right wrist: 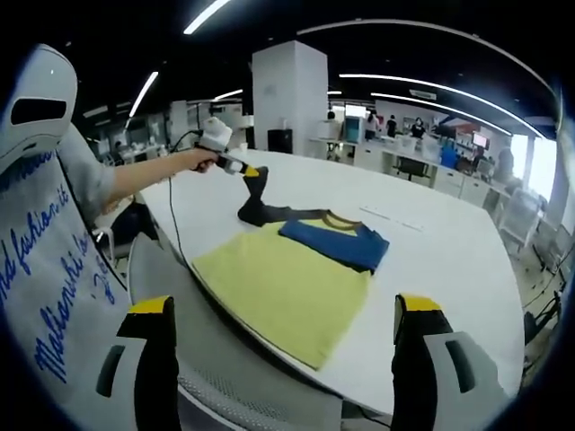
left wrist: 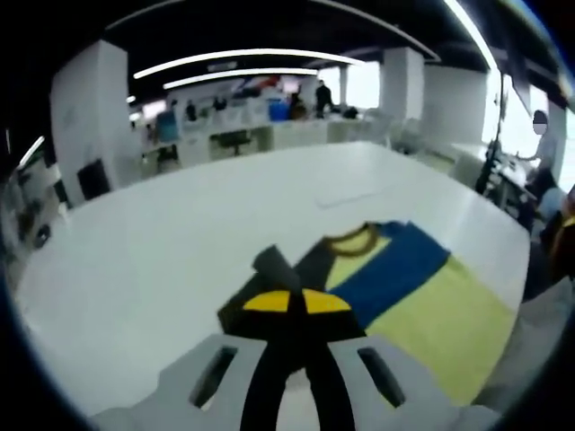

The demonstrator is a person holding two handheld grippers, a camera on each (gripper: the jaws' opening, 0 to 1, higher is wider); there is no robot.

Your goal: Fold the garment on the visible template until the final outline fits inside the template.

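A T-shirt [right wrist: 278, 283] lies flat on the white table [right wrist: 449, 260], its body yellow with a blue part [right wrist: 340, 242] folded over near the brown collar. One dark sleeve [right wrist: 256, 196] is lifted off the table, and my left gripper [right wrist: 249, 171], held in a person's hand, is shut on its end. In the left gripper view the yellow-tipped left gripper [left wrist: 296, 302] pinches that dark sleeve [left wrist: 274, 265] above the shirt [left wrist: 431, 314]. My right gripper [right wrist: 283, 310] stands open and wide apart at the near table edge, holding nothing.
A faint line mark [right wrist: 386, 215] runs on the table beyond the shirt. A white chair back [right wrist: 36, 99] and a grey lettered sleeve [right wrist: 45, 269] sit at the left. A grey chair seat [right wrist: 234, 368] is below the table edge. Desks and people [left wrist: 319, 94] stand far back.
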